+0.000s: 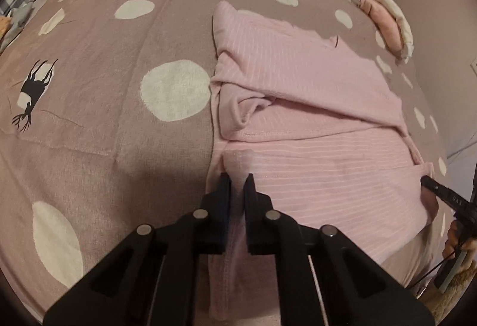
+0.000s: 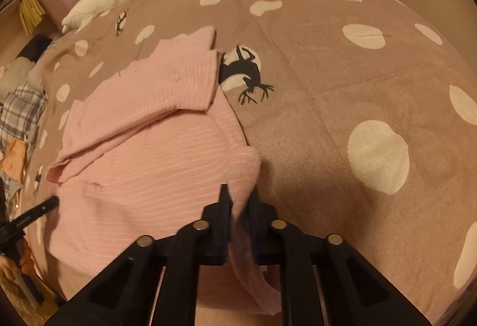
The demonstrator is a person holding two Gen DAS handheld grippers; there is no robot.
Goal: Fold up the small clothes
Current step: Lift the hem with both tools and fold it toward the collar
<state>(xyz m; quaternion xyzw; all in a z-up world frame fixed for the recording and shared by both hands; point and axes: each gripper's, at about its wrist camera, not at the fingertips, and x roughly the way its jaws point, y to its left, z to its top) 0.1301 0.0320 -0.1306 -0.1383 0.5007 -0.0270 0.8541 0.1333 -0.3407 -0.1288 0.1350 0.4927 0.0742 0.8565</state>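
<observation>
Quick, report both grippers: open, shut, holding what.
Left gripper: shut on the near hem of the pink garment.
Right gripper: shut on the same pink garment, at its other near corner.

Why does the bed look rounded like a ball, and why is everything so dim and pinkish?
Both views: the fisheye lens bows the flat bedspread and blackens the corners. Left wrist view: warm, low light, with a soft shadow beside the left gripper, which pinches the pink garment. Right wrist view: cloth between the right gripper fingers looks smeared, and a shadow lies just right of it.
</observation>
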